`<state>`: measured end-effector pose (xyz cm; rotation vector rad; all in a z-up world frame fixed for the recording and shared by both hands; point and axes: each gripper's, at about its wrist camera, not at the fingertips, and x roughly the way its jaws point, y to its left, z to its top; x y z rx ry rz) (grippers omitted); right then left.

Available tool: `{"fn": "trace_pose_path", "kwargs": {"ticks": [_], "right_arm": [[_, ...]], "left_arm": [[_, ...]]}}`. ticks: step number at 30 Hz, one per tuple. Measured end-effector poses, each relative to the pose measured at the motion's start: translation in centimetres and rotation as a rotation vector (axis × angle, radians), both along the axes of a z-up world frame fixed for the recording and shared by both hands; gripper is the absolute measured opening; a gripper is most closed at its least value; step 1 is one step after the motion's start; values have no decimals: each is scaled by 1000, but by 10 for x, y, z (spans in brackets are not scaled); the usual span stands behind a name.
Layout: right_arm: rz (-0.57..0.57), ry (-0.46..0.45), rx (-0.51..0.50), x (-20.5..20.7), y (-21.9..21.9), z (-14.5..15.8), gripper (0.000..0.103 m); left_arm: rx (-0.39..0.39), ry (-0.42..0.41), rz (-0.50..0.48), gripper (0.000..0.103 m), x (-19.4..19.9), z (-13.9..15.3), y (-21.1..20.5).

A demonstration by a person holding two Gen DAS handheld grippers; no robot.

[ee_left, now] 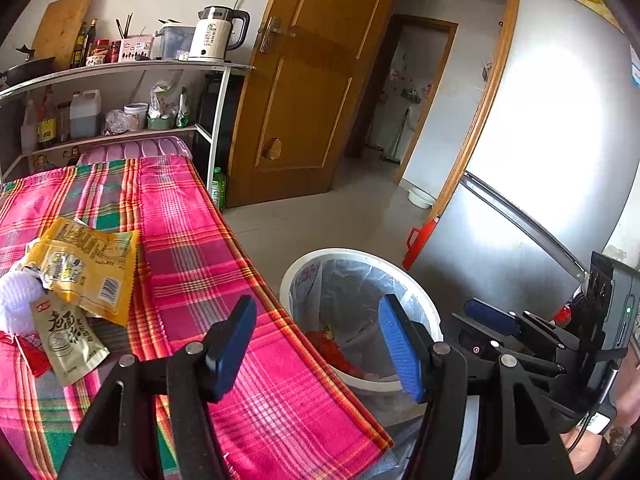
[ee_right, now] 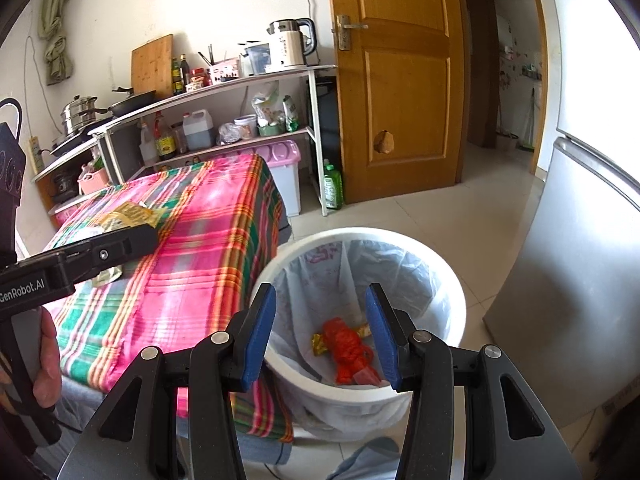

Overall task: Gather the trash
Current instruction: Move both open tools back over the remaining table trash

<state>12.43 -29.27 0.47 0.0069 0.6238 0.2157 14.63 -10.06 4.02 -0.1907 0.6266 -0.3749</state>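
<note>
A white trash bin (ee_left: 292, 280) with a clear liner stands on the floor beside the table; in the right wrist view (ee_right: 448, 272) a red wrapper (ee_right: 348, 348) lies at its bottom. On the plaid tablecloth (ee_left: 192, 248) lie a yellow snack bag (ee_left: 92, 268), a beige sachet (ee_left: 68, 340), white crumpled paper (ee_left: 16, 300) and a red scrap (ee_left: 32, 358). My left gripper (ee_left: 320, 344) is open and empty over the table edge and bin. My right gripper (ee_right: 322, 332) is open and empty above the bin; it also shows in the left wrist view (ee_left: 492, 316).
A grey fridge (ee_right: 580, 280) stands right of the bin. A wooden door (ee_right: 396, 80) and a doorway are behind. A shelf rack (ee_right: 240, 120) with a kettle, bottles and pans lines the back wall. A pink-lidded box (ee_right: 284, 168) sits behind the table.
</note>
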Motion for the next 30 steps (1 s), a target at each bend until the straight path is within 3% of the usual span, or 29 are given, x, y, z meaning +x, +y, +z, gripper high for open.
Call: {"fn": "trace_pose_path", "kwargs": {"ticks": [13, 30], "right_arm": [[121, -48, -13, -21, 54, 13, 48], [252, -27, -8, -27, 105, 9, 48]], "left_arm": [[31, -38, 100, 68, -43, 1, 46], [77, -38, 282, 68, -78, -7, 109]]}}
